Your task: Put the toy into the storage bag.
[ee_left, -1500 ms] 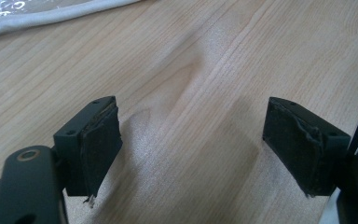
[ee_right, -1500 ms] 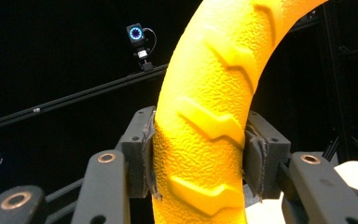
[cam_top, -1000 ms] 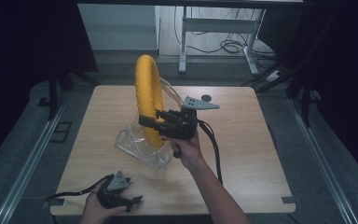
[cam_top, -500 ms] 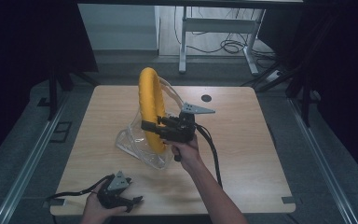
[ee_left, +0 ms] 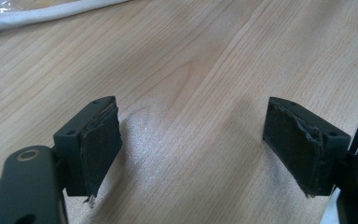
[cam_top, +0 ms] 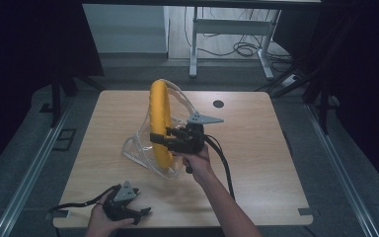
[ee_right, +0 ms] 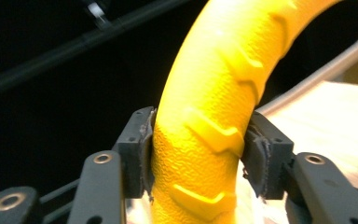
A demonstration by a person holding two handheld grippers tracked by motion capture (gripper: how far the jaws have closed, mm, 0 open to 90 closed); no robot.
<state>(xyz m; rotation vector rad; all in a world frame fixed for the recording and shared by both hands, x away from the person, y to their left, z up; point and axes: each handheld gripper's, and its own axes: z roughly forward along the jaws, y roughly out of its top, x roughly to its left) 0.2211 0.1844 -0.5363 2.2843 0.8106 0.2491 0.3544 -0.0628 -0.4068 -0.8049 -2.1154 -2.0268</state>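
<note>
A yellow ring (cam_top: 159, 118) with raised chevron treads stands upright inside a clear plastic bag (cam_top: 138, 148) at the middle of the wooden table (cam_top: 256, 163). My right gripper (cam_top: 162, 140) is shut on the ring's lower part; in the right gripper view both pads press the yellow ring (ee_right: 205, 140) from either side. My left gripper (cam_top: 140, 213) rests at the table's front left edge in the person's hand. In the left gripper view it (ee_left: 191, 154) stands open over bare wood, with nothing between its pads.
A small dark round disc (cam_top: 218, 103) lies at the back of the table. A white edge of the plastic bag (ee_left: 51, 16) crosses the top left of the left gripper view. Desk legs and cables (cam_top: 237, 47) stand beyond the far edge.
The right gripper has lowered and drawn the ring a little toward the person, with the bag still around it. The left gripper has stayed in place.
</note>
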